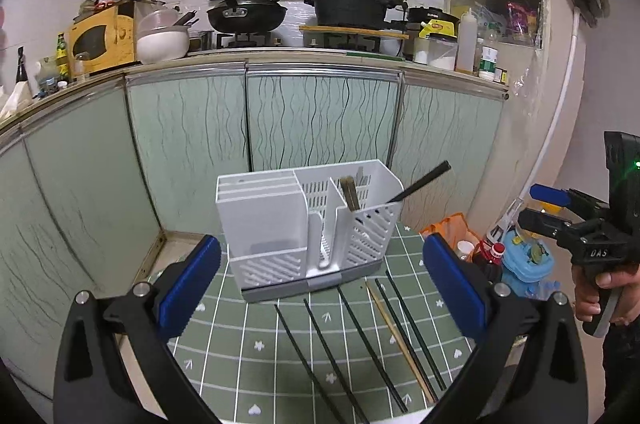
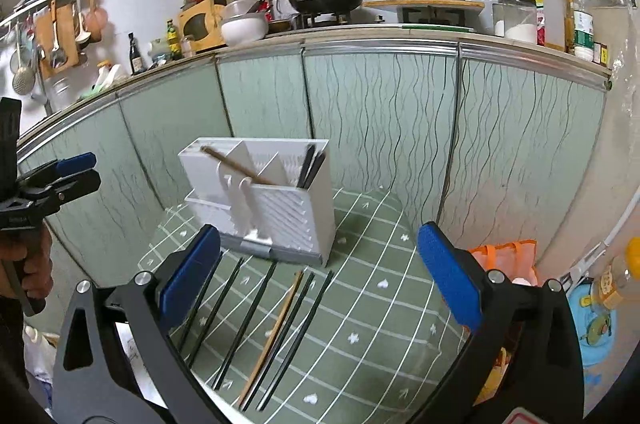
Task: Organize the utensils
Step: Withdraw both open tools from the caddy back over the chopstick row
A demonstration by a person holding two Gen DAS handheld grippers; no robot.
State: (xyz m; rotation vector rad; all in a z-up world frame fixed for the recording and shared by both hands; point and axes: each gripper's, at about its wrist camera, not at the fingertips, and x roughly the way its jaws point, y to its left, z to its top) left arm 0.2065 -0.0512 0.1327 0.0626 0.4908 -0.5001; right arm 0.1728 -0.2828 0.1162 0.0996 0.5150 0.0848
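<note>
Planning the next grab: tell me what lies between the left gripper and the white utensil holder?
In the left wrist view, only bare green mat separates the left gripper from the white utensil holder; chopsticks lie rightward.

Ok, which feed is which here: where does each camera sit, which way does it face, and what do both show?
Left wrist: sits on the left hand-held gripper, facing the white utensil holder and kitchen cabinets; its open blue fingers frame the view, and the right hand-held gripper shows at the right edge.
Right wrist: sits on the right hand-held gripper, facing the same holder from further right; its open fingers show, with the left hand-held gripper at the left edge.
Shared: holder, loose chopsticks on the green mat, and the stove.
</note>
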